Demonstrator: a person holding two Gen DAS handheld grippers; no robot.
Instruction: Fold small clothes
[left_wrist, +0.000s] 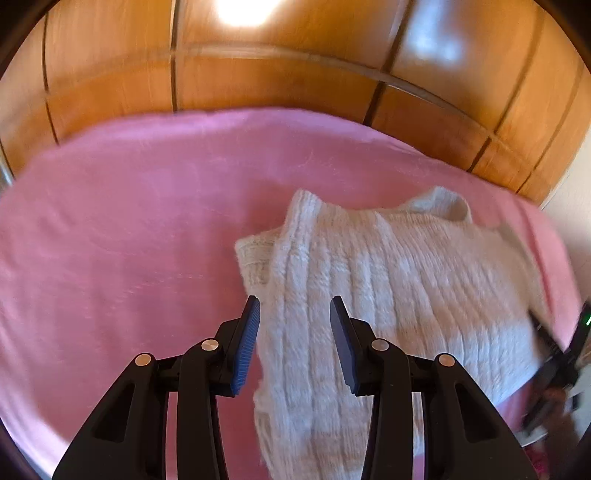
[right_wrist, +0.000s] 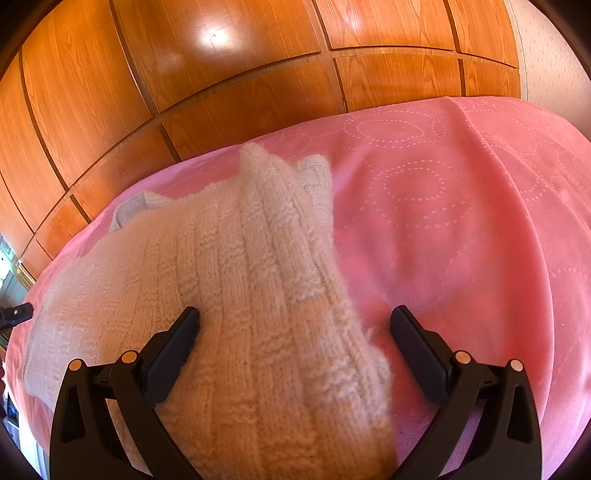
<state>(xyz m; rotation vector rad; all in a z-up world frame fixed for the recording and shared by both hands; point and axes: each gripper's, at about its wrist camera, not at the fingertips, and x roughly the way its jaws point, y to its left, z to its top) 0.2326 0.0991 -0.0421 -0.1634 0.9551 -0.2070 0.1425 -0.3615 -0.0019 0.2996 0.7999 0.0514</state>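
Observation:
A small white ribbed knit sweater (left_wrist: 388, 273) lies on a pink cover (left_wrist: 122, 221). Its left side is folded over the body, and a sleeve end sticks out to the left. My left gripper (left_wrist: 294, 306) is open just above the folded left edge, fabric showing between its blue pads. In the right wrist view the sweater (right_wrist: 255, 295) lies with its right side folded inward. My right gripper (right_wrist: 295, 317) is open wide over that folded edge, holding nothing. The right gripper also shows at the left view's right edge (left_wrist: 554, 354).
The pink cover (right_wrist: 461, 221) with a dotted ring pattern spreads over a bed. Wooden panelled wardrobe doors (right_wrist: 221, 74) stand right behind it. A pale wall (right_wrist: 554, 55) is at the far right.

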